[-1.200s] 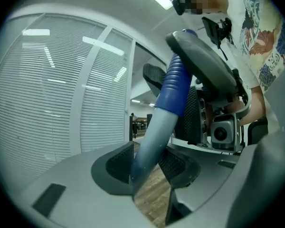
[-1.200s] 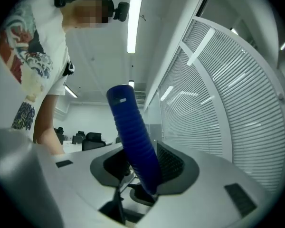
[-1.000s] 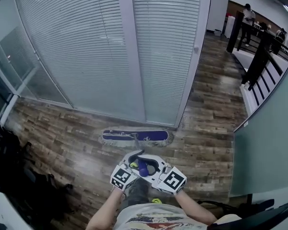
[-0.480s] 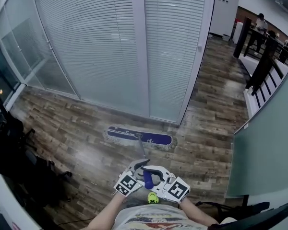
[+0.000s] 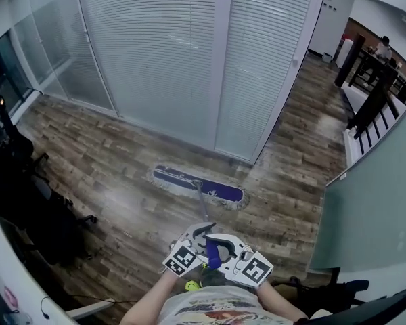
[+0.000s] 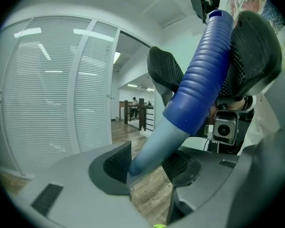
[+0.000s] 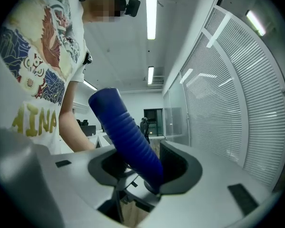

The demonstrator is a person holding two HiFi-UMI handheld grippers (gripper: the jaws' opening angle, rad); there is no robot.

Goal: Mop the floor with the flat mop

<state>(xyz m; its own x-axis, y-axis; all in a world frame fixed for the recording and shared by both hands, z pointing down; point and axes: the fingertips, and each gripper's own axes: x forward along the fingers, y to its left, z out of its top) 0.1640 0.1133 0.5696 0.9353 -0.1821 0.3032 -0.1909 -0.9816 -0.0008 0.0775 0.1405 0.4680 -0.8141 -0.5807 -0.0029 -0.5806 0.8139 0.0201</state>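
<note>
Now | L gripper [image 6: 149, 165]: jaws just opening wider, w/ mop handle [image 6: 199, 94] clamped | R gripper [image 7: 137, 167]: ditto, same handle

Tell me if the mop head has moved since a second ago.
Yes. The mop head has come away from the foot of the blinds wall, toward the person; more floor shows between them.

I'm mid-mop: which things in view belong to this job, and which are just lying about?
Job: flat mop head; mop handle; wood floor.

Lying about: black office chairs at left; dark railing at right; closed blinds ahead.
</note>
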